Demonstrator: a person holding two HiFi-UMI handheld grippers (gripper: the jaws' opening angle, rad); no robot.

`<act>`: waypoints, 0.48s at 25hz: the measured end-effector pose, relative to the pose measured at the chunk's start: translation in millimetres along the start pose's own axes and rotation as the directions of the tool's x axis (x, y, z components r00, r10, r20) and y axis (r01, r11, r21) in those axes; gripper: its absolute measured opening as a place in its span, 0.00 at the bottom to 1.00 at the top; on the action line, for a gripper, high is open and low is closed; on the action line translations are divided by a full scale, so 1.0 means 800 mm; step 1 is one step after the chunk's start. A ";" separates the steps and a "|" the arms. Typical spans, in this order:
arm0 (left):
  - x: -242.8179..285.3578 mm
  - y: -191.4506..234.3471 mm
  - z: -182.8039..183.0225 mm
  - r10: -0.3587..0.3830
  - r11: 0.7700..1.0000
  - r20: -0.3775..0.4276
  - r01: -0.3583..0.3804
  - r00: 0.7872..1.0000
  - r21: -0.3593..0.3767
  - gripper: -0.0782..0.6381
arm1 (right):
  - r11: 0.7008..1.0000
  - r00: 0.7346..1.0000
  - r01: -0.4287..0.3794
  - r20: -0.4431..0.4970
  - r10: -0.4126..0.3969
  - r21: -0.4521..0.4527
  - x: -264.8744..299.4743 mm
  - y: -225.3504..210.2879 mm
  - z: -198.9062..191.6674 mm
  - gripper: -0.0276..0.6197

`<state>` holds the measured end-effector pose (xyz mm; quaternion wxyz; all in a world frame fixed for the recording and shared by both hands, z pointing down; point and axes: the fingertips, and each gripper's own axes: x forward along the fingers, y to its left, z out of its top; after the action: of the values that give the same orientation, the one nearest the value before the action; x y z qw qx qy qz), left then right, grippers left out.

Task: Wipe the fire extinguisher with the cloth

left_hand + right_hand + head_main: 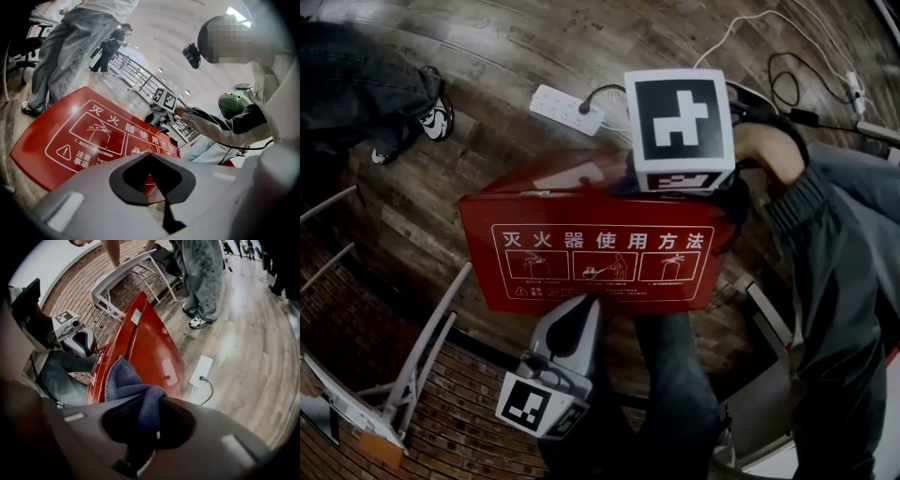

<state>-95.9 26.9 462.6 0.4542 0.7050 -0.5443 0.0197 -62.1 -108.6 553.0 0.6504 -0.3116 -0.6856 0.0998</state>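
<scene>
Fire extinguisher box [591, 253], red, stands on the wooden floor [441, 206] at the centre of the head view, its long side running from 9 to 3 o'clock. At its 1 o'clock corner the right gripper [145, 427] is clamped on a blue cloth [126, 380] that reaches the box's top edge, so this arm looks nearer for the wipe. The left gripper [152, 183], jaws nearly together and empty, hovers at 6 o'clock.

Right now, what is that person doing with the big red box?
A person holds a gripper in each hand. The right gripper is shut on a blue cloth, held at the top edge of the red fire extinguisher box. The left gripper is empty and sits low by the box's printed front. It looks like wiping is under way.
</scene>
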 end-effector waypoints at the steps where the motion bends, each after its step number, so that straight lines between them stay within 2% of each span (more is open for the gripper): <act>1: -0.001 0.000 0.001 0.001 1.000 -0.001 -0.001 1.000 -0.004 0.10 | 1.000 1.000 0.013 0.013 -0.013 0.002 -0.002 0.002 -0.002 0.14; 3: -0.003 0.002 0.006 0.002 1.000 0.006 -0.002 1.000 -0.010 0.10 | 0.998 0.996 0.055 0.068 -0.056 0.009 -0.011 0.003 -0.008 0.14; 7: -0.010 0.005 0.011 -0.003 1.000 0.025 0.003 1.000 -0.014 0.10 | 0.972 0.962 0.233 0.138 -0.235 0.033 -0.064 -0.015 -0.031 0.14; 10: -0.015 0.009 0.009 -0.003 1.000 0.027 0.004 1.000 -0.020 0.10 | 0.975 0.914 0.213 0.339 -0.223 0.069 -0.117 0.004 -0.007 0.14; 12: -0.018 0.011 0.010 -0.004 1.000 0.032 0.005 0.999 -0.024 0.10 | 0.975 0.878 0.216 0.425 -0.220 0.058 -0.131 0.038 0.008 0.14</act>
<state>-112.3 32.7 455.7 0.4539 0.7009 -0.5502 0.0010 -63.3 -141.3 448.4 0.4920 -0.2001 -0.8419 0.0954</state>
